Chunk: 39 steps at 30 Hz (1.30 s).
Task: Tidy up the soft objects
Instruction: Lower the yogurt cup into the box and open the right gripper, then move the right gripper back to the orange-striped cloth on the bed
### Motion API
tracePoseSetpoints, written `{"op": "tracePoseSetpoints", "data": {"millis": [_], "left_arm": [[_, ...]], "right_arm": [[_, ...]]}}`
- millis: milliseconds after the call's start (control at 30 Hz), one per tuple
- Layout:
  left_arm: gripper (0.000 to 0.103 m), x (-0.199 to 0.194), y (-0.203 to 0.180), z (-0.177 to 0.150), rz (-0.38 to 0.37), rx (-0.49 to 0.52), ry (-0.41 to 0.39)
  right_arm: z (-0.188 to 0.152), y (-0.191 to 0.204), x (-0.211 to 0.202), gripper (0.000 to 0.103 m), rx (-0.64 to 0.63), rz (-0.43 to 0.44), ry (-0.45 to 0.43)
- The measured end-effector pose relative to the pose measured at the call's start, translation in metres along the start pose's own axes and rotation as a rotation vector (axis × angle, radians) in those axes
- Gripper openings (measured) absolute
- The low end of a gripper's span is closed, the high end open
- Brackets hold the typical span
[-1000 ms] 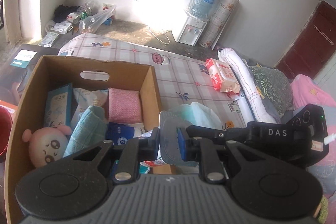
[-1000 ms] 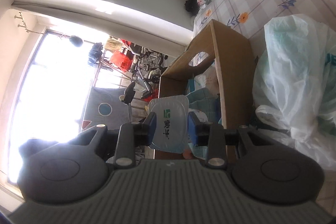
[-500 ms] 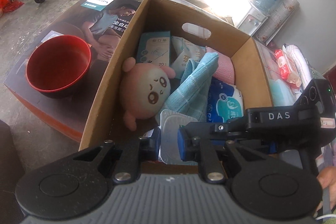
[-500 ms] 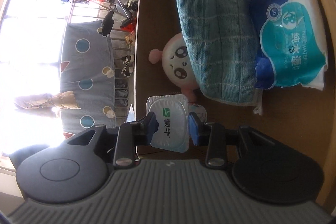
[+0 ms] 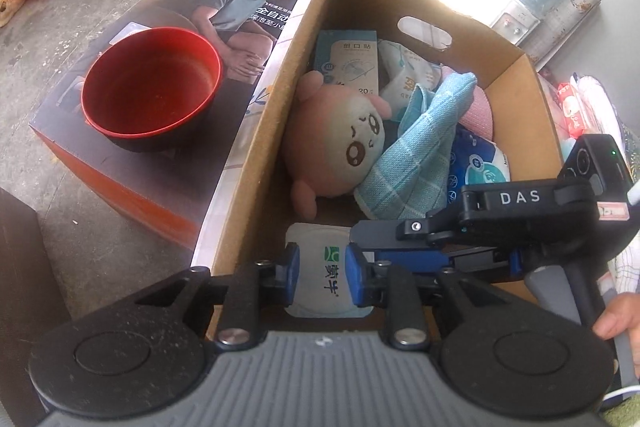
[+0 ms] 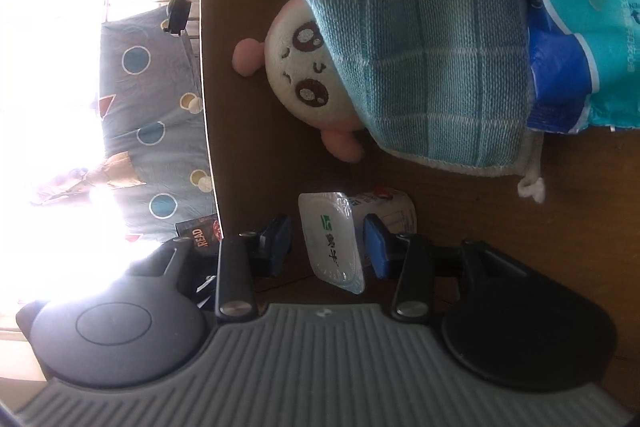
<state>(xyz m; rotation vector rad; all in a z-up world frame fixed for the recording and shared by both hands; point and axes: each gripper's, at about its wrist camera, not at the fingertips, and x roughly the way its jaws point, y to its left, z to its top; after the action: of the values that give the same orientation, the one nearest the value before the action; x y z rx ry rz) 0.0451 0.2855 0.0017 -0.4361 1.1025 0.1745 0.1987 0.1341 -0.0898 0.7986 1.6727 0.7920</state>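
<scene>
A light, soft milk pouch [image 6: 334, 241] is being released as the right gripper [image 6: 328, 243] fingers open; the left gripper [image 5: 321, 263] fingers, also opening, apparently flank it. It is best pinched mid-body.

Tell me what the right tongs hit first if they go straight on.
The pouch lying loose between the opening right tongs; just past it, a second pouch on the box floor, though depth is unclear.

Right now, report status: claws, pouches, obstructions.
Both claws, left and right, opening, each straddling a white green-logo pouch low inside the brown cardboard box. Pink plush and blue checked cloth clear.
</scene>
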Motion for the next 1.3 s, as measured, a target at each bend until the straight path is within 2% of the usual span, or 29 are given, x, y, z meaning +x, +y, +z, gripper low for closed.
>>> {"op": "tracePoseSetpoints", "data": {"millis": [133,267,400,533,567,700,767,1000,1300], "left_arm": [[0.04,-0.01,-0.015,-0.002,-0.03,0.047,-0.046],[0.052,-0.024,-0.034,-0.003,-0.045,0.106,-0.105],[0.065,-0.035,-0.065,-0.006,-0.044,0.197,-0.18],[0.078,-0.034,-0.103,-0.012,-0.032,0.294,-0.237],[0.079,-0.032,-0.112,-0.014,-0.03,0.316,-0.248],[0.086,-0.023,-0.151,-0.025,-0.042,0.399,-0.284],[0.086,-0.018,-0.167,-0.031,-0.064,0.421,-0.283],[0.088,-0.004,-0.217,-0.051,-0.132,0.491,-0.266],[0.089,0.009,-0.263,-0.082,-0.177,0.571,-0.275]], "right_arm": [[-0.005,0.006,-0.017,0.045,-0.029,-0.003,-0.031],[-0.016,0.021,-0.047,0.049,-0.114,-0.015,-0.106],[-0.033,0.033,-0.084,0.053,-0.194,0.019,-0.192],[-0.053,0.037,-0.136,0.061,-0.266,0.025,-0.313],[-0.052,0.034,-0.159,0.064,-0.283,0.016,-0.354],[-0.076,0.015,-0.201,0.073,-0.326,-0.045,-0.49],[-0.09,0.002,-0.225,0.079,-0.334,-0.085,-0.559],[-0.148,-0.037,-0.284,0.083,-0.351,-0.251,-0.798],[-0.194,-0.087,-0.328,0.085,-0.294,-0.31,-0.973]]}}
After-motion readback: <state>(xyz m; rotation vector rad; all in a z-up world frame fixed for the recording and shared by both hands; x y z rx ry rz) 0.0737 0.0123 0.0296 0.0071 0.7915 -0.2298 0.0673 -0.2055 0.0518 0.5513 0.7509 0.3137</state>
